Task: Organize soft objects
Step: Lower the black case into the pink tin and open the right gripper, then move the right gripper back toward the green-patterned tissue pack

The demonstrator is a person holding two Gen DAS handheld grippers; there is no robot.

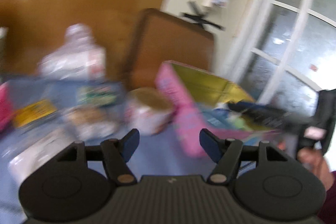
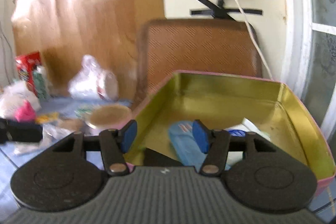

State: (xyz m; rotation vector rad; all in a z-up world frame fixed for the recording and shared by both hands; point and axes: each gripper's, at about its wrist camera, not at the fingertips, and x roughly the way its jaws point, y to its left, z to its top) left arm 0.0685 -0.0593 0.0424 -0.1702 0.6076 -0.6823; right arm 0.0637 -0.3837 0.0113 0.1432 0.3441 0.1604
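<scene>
Blue surface [image 2: 8,163] is strewn with bags [image 2: 92,79], while the tin [image 2: 294,110] is kept nearby for soft packs [image 2: 187,146]; both claws [image 1: 169,143] [image 2: 164,135] are held wide and empty, seemingly for reaching.

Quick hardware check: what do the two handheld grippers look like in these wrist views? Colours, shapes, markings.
Both match. Left gripper: black ribbed plastic body with a small pale logo, two round black discs at the sides, black linkage arms on metallic pivot pins, blue pads on the fingers. Right gripper: same build, blue-padded fingers. No cables visible on either. A dark maroon sleeve shows at the left view's lower right edge.
</scene>
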